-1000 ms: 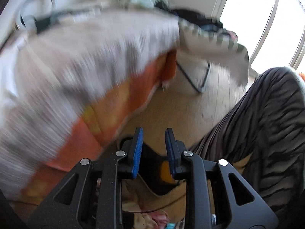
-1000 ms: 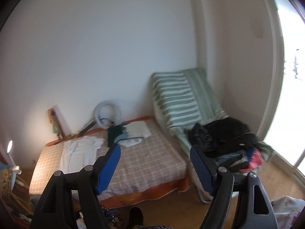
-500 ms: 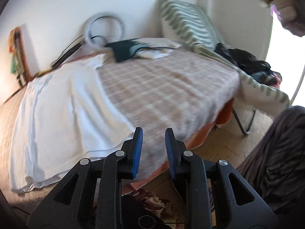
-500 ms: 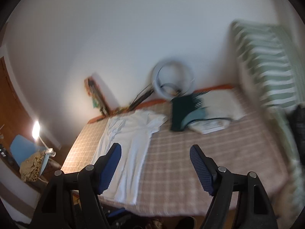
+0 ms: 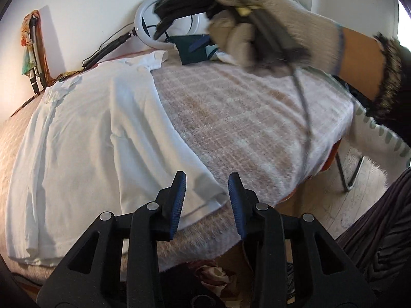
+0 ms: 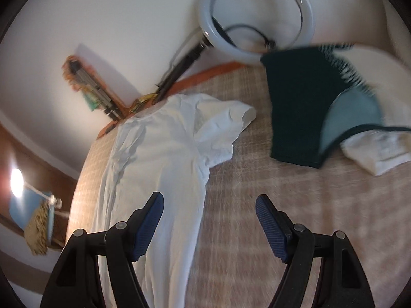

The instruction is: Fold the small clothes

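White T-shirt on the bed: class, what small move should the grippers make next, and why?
Probably lower the left gripper, its jaws opening and empty, onto the white T-shirt's near hem corner. The shirt lies flat, unfolded on the checked bed cover, and the right gripper hangs open above its sleeve side.

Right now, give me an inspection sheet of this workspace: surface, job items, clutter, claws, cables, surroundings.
Surface: bed with checked cover.
Job's things: white T-shirt spread flat; dark green garment and folded white cloth by the wall.
Clutter: ring light against the wall.
Claws: left claw opening, nothing between; right claw open, empty, held by a gloved hand.
Cables: dark lead at the ring light.
Surroundings: white wall, lit lamp.
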